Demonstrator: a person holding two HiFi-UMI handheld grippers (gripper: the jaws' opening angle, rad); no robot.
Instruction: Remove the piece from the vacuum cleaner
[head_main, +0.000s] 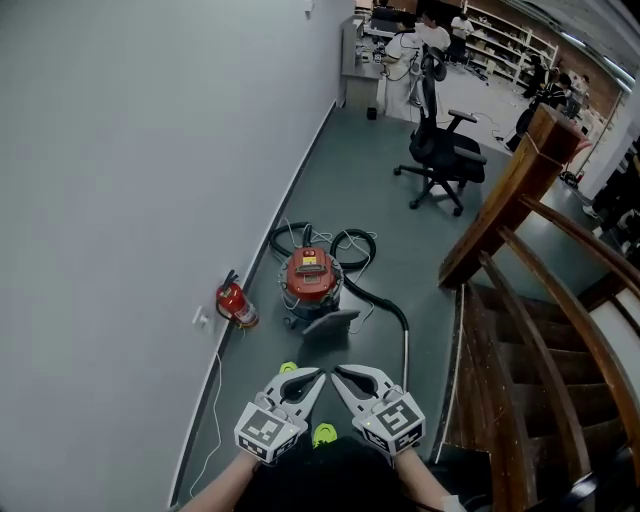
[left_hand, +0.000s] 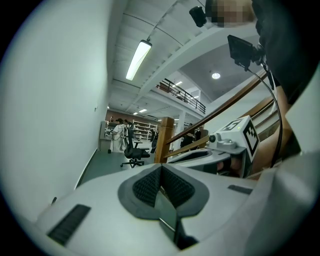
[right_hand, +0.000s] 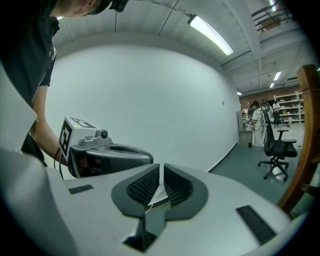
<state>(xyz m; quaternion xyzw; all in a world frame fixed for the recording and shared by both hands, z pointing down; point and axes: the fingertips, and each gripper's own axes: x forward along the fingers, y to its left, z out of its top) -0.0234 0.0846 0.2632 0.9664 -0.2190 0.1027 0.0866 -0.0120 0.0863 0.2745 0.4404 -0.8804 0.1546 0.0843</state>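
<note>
A red canister vacuum cleaner (head_main: 310, 276) stands on the grey floor by the white wall. Its black hose (head_main: 345, 262) loops behind it and runs to a metal wand (head_main: 405, 352). A grey floor nozzle (head_main: 331, 322) lies just in front of the canister. My left gripper (head_main: 315, 375) and right gripper (head_main: 339, 373) are held side by side low in the head view, short of the nozzle, tips nearly meeting. Both are shut with nothing between the pads. The left gripper (left_hand: 161, 169) sees the right one's marker cube (left_hand: 243, 133). The right gripper (right_hand: 161, 168) sees the left one's marker cube (right_hand: 76, 133).
A red fire extinguisher (head_main: 237, 304) leans at the wall left of the vacuum cleaner. A black office chair (head_main: 445, 150) stands farther down the room. A wooden staircase with a banister (head_main: 530, 280) fills the right side. A white cable (head_main: 216, 400) runs along the wall.
</note>
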